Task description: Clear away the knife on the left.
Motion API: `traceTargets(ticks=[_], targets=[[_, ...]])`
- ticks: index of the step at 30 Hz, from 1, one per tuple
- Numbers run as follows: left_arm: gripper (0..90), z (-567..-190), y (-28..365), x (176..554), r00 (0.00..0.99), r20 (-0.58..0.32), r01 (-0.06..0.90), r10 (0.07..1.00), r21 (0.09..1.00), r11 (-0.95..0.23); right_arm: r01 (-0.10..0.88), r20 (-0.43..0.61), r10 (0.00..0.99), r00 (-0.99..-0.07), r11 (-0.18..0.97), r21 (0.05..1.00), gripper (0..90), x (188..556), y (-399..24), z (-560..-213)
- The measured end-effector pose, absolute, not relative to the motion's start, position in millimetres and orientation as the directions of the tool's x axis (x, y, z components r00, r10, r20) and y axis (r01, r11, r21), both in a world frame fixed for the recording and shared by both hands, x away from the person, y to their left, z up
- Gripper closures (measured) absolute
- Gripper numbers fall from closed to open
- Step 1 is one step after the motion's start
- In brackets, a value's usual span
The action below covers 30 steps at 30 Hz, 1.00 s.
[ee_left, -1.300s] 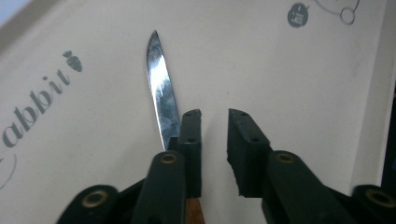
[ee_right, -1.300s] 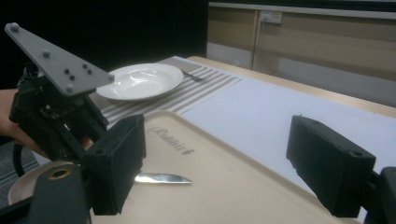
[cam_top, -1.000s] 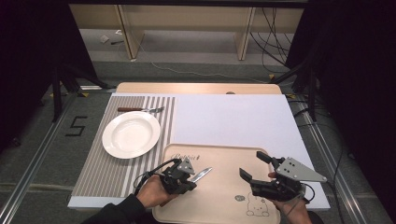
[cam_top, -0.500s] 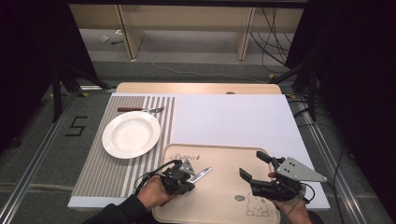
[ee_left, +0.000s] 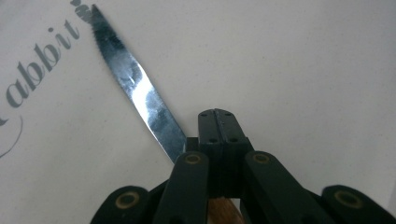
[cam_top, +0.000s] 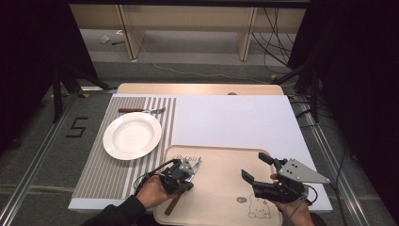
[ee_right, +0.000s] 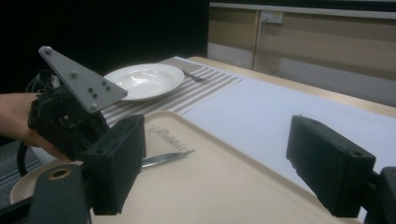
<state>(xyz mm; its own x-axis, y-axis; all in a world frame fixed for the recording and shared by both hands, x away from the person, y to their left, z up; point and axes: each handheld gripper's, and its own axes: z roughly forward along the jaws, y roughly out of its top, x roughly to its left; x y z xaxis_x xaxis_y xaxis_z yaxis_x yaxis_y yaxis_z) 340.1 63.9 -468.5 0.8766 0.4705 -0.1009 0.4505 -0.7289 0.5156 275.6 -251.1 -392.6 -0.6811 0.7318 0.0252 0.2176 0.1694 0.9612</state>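
While my left gripper (cam_top: pixel 184 173) is pinching the knife (ee_left: pixel 135 91) over the beige tray (cam_top: pixel 221 162), blade pointing toward its printed lettering, my right gripper (cam_top: pixel 256 170) is hovering spread wide.

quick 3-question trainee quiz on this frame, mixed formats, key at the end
1. True or false: the left gripper is shut on the knife.
2. The right gripper over the tray is: A) open and empty, B) shut on a fork, C) holding the plate.
3. Fill in: the fork lies on the striped mat beyond the ____.

Key:
1. True; the blade sticks out past the closed jaws.
2. A.
3. plate.
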Motion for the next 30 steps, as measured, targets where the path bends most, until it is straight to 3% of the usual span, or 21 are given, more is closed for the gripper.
traceTargets(ticks=[30], targets=[[89.6,-462.0,86.5,344.5,0.865,-0.148,0.496,0.479,0.389,-0.776,0.211,0.022,0.729,-0.685,0.170,0.963,21.0,275.0,-251.0,-392.0]])
